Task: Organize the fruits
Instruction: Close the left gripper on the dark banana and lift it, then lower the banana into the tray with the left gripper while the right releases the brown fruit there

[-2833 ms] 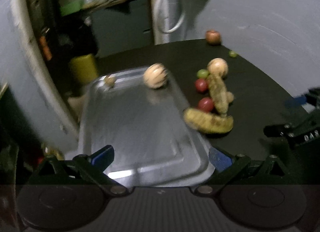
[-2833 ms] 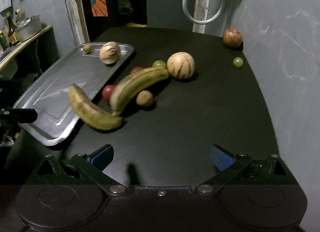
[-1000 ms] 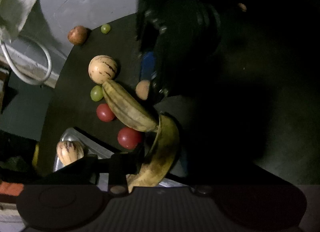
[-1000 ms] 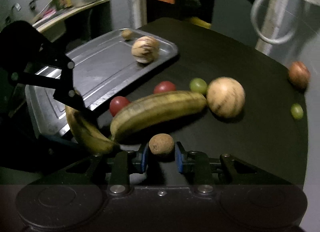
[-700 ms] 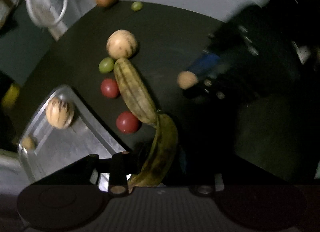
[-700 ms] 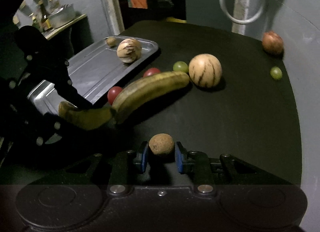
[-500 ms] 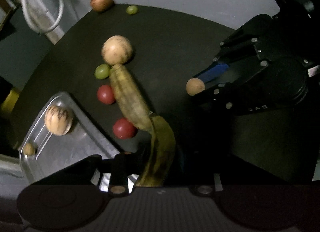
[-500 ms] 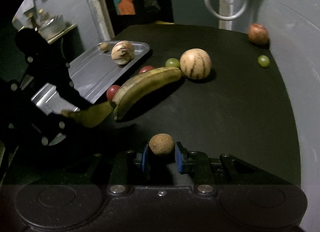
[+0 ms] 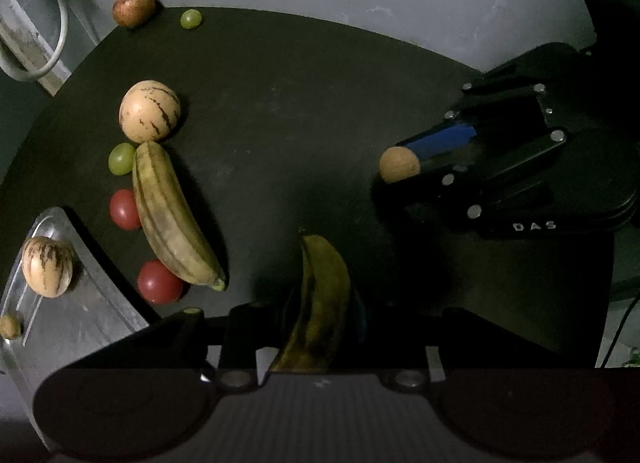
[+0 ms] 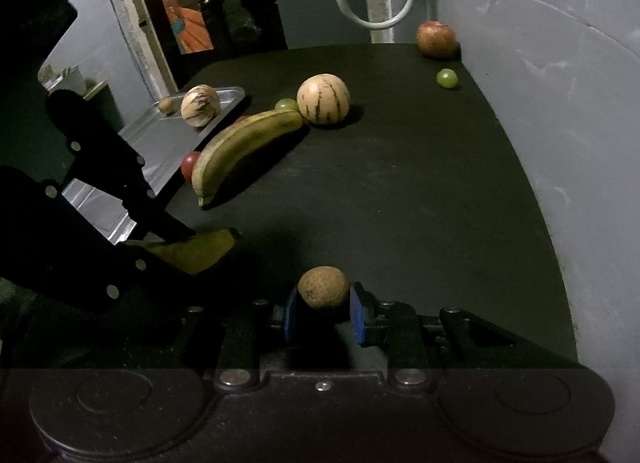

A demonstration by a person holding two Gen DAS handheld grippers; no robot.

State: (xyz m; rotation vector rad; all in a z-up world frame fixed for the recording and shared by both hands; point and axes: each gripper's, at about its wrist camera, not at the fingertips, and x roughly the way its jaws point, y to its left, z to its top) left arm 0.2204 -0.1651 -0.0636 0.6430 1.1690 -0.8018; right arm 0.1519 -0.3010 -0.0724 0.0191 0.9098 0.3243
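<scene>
My left gripper is shut on a dark yellow banana and holds it above the black round table. My right gripper is shut on a small brown round fruit; it also shows in the left wrist view. A second banana lies on the table between two red tomatoes and a striped melon. A metal tray at the left holds another striped melon and a small brown fruit.
A green grape lies by the melon. A reddish apple and another green grape sit at the far table edge by the grey wall. A white hose loop hangs behind the table.
My left gripper closed on the banana and lifted it off the tray edge, away from the second banana. My right gripper closed on the small brown fruit and raised it.
</scene>
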